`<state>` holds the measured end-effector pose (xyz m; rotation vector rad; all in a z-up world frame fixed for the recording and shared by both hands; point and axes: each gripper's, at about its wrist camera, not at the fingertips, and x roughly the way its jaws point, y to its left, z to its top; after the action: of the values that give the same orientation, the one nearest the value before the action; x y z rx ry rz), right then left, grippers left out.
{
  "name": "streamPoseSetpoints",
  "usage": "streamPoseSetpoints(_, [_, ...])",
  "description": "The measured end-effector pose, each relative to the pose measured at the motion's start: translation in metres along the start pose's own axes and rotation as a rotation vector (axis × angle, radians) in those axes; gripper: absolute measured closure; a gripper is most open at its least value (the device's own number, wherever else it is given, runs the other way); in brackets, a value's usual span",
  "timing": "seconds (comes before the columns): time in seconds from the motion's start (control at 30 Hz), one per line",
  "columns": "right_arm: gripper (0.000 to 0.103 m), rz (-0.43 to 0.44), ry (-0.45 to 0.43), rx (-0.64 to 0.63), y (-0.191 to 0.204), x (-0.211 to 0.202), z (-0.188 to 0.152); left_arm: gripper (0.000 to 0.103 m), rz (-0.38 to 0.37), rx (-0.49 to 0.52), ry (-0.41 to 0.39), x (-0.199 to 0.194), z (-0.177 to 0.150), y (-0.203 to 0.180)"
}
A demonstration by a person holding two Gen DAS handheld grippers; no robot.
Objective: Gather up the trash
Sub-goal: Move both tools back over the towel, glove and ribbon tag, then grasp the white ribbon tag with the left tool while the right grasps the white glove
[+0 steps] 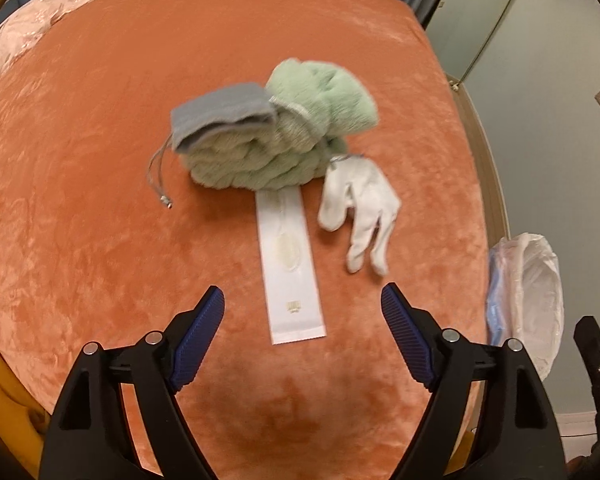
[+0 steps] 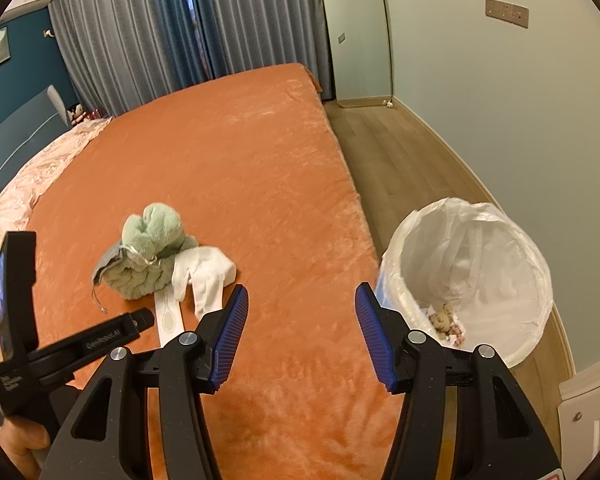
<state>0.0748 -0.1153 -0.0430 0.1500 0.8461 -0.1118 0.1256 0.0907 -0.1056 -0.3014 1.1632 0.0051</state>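
Note:
A long white paper sleeve (image 1: 290, 268) (image 2: 168, 318) with a comb printed on it lies flat on the orange bed cover (image 1: 100, 200). Its far end is tucked under a green plush bundle (image 1: 284, 136) (image 2: 152, 252), which has a grey drawstring pouch (image 1: 220, 116) on it. A white glove (image 1: 360, 216) (image 2: 202, 276) lies to the right of the sleeve. My left gripper (image 1: 302, 300) stands open just above the sleeve's near end, with nothing between its pads. My right gripper (image 2: 302, 300) hovers open and empty over the bed's right edge (image 2: 364, 216), beside the bin.
A bin lined with a white bag (image 2: 468, 280) (image 1: 528, 300) stands on the wooden floor (image 2: 400, 152) to the right of the bed, with some scraps inside. A pink quilt (image 2: 28, 184) covers the bed's left side. Curtains (image 2: 160, 32) hang beyond.

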Motion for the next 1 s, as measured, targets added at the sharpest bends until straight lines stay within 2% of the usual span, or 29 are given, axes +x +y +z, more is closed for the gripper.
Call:
streamPoseSetpoints(0.37, [0.049,0.032,0.082,-0.009,0.019,0.039,-0.012,0.026,-0.016,-0.078,0.135,0.053,-0.004,0.018])
streamPoseSetpoints(0.5, [0.049,0.036,0.105,-0.017,0.026,0.053,-0.011,0.033,-0.039,-0.115,0.174,0.072,-0.001,0.016])
streamPoseSetpoints(0.6, [0.049,0.043,0.123,-0.017,0.03,0.066,-0.01,0.034,-0.028,-0.109,0.164,0.079,0.001,0.012])
streamPoseSetpoints(0.77, [0.049,0.077,0.162,0.025,0.032,0.087,-0.004,0.054,-0.021,-0.093,0.148,0.086,0.008,0.006])
streamPoseSetpoints(0.8, [0.049,0.079,0.167,0.03,0.034,0.091,-0.002,0.062,-0.017,-0.09,0.149,0.087,0.009,0.006])
streamPoseSetpoints(1.0, [0.049,0.099,0.185,0.018,0.048,0.112,0.01,0.064,-0.052,-0.074,0.149,0.087,0.011,0.014])
